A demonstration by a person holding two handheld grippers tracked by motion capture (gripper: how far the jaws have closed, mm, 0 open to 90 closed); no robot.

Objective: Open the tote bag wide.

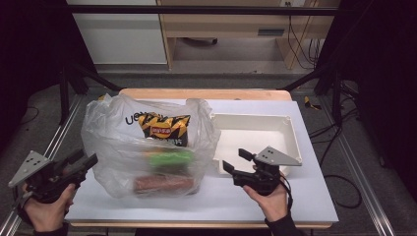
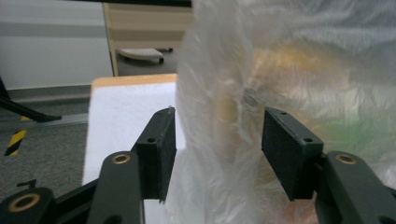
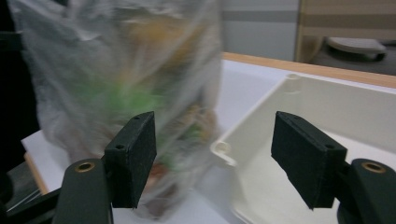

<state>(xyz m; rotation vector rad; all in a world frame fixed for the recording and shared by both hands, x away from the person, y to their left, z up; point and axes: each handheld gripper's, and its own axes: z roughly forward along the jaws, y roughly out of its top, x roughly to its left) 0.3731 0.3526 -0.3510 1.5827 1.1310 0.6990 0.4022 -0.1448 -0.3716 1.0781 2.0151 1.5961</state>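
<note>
A clear plastic bag (image 1: 115, 142) stands on the white tabletop (image 1: 236, 199), left of centre. Inside it I see a black-and-yellow crisp packet (image 1: 164, 129), a green item (image 1: 170, 158) and a reddish-brown roll (image 1: 162, 183). My left gripper (image 1: 84, 158) is at the bag's lower left corner. In the left gripper view its jaws stand apart around a fold of the bag (image 2: 219, 107), and the pads do not press on it. My right gripper (image 1: 234, 159) hovers open between the bag and a white tray (image 1: 295, 137), with nothing between its fingers (image 3: 133, 158).
The white tray (image 3: 336, 107) is empty and sits at the right of the table, close to the bag. A wooden table edge (image 1: 206, 93) runs along the back. Metal rails flank the table, and cables lie on the floor at the right.
</note>
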